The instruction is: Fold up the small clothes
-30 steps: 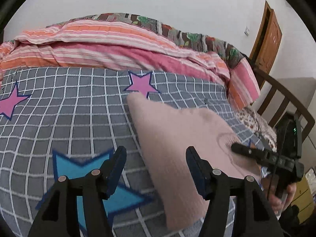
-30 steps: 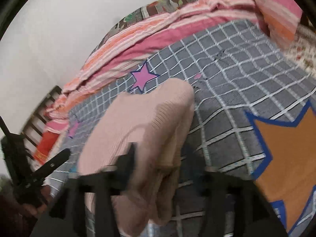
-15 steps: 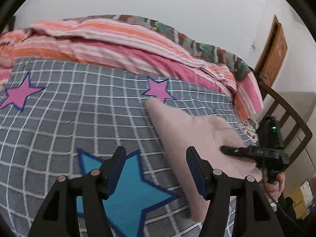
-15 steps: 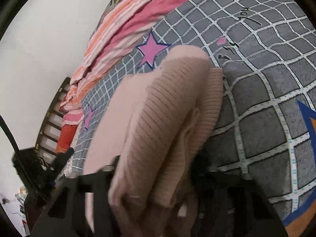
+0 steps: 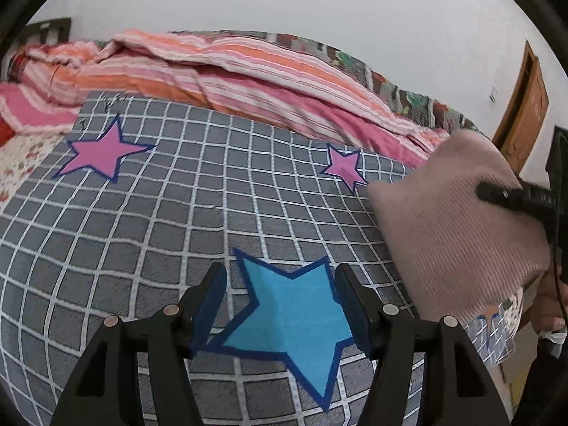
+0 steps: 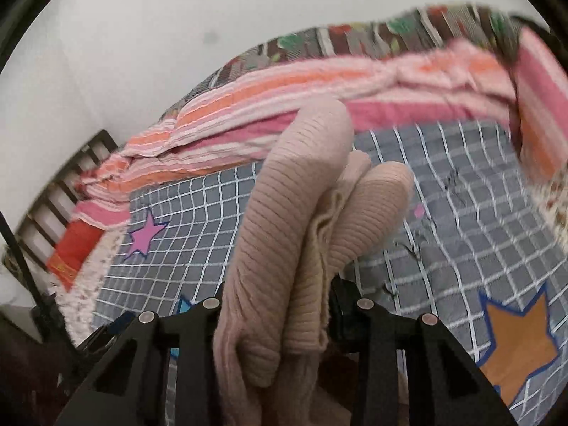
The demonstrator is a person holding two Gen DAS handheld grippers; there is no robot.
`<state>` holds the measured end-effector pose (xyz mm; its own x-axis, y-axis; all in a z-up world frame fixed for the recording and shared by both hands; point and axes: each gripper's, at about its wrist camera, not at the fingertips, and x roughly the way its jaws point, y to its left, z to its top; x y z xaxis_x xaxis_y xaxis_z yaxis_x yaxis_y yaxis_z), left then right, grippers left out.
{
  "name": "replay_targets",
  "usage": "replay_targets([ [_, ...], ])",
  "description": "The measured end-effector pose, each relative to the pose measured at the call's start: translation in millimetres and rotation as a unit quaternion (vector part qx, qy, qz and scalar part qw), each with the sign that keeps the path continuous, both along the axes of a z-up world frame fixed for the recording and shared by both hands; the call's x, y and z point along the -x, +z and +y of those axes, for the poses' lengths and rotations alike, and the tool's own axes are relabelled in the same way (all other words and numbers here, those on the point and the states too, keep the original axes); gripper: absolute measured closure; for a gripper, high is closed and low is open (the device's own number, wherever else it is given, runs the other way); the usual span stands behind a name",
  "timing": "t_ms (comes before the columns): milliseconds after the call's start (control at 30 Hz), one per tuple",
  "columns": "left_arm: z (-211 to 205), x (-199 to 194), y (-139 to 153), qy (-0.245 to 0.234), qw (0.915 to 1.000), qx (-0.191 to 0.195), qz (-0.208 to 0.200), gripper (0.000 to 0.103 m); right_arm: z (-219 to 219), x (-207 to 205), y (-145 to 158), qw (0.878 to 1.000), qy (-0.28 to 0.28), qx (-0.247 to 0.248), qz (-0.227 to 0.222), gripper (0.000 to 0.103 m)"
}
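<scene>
Pink ribbed knit, the folded sweater (image 6: 284, 234) stood bunched at frame centre, clear of the checked bedspread (image 5: 177, 213), clamped in the right gripper (image 6: 280, 305) whose jaws had just been closing, soft, light and floppy, best held across its stacked layers, while the left gripper (image 5: 280, 305) gaped empty.

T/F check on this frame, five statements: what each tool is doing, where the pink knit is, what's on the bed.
1. The right tool grips the folded pink knit. True.
2. The left tool holds a sock. False: its jaws stand open with nothing between them, over the blue star.
3. The bedspread is a grey grid with stars. True.
4. The knit lies flat under the left tool. False: it is off to the right of that tool, in the right tool's grip.
5. A striped pink and orange quilt lies at the far side of the bed. True.
</scene>
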<state>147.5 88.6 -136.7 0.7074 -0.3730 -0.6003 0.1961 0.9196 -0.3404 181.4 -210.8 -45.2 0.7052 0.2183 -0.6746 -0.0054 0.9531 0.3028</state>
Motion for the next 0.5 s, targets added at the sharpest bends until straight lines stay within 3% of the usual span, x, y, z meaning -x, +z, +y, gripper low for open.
replay_targets([
  [133,11.7,0.1,-0.1,0.011,0.9999,-0.002,0.003,0.042,25.9,-19.7,4.6,0.999,0.015,-0.043,-0.008,0.067],
  [200,17.2,-0.4,1.8,0.015,0.9998,-0.010,-0.002,0.042,25.7,-31.1,-1.6,0.992,0.042,-0.116,-0.015,0.067],
  [267,20.1,-2.2,2.9,0.018,0.9997,-0.015,-0.005,0.042,14.5,-42.9,-19.5,0.977,0.060,-0.203,-0.021,0.067],
  [300,20.3,-4.0,2.7,0.018,0.9997,-0.018,-0.004,0.042,11.3,-47.7,-31.5,0.974,0.059,-0.218,-0.018,0.066],
  [400,13.8,-13.0,-1.4,0.004,0.9997,-0.024,-0.004,0.042,-0.5,-56.4,-84.3,0.978,0.051,-0.199,0.019,0.062],
  [500,0.6,-23.5,-5.5,-0.010,0.9995,-0.029,-0.004,0.042,-8.4,-63.3,-133.5,0.988,0.029,-0.107,0.104,0.059],
])
